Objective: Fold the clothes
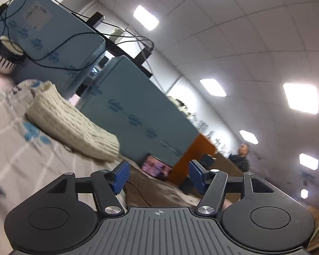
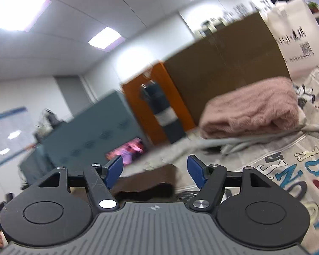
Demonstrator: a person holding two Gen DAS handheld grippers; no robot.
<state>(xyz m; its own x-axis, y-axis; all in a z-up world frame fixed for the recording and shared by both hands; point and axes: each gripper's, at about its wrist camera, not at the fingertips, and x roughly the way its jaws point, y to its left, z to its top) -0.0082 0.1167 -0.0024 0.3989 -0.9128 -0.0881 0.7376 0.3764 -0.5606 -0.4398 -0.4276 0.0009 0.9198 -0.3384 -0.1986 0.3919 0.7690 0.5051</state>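
Both grippers stood with their blue pads spread wide and nothing between them: the left gripper (image 1: 158, 175) tilted up toward the ceiling lights, and the right gripper (image 2: 155, 171) hung over a dark brown folded cloth (image 2: 146, 182) just below its fingertips. From the left wrist view, a cream cable-knit sweater (image 1: 70, 123) lay folded on the checked grey bedsheet (image 1: 12, 148) at about ten o'clock, well apart from the pads. From the right wrist view, a folded pink knit sweater (image 2: 253, 110) sat at two o'clock on a grey printed cloth with coloured letters (image 2: 293, 165), in front of a brown cardboard box (image 2: 227, 63).
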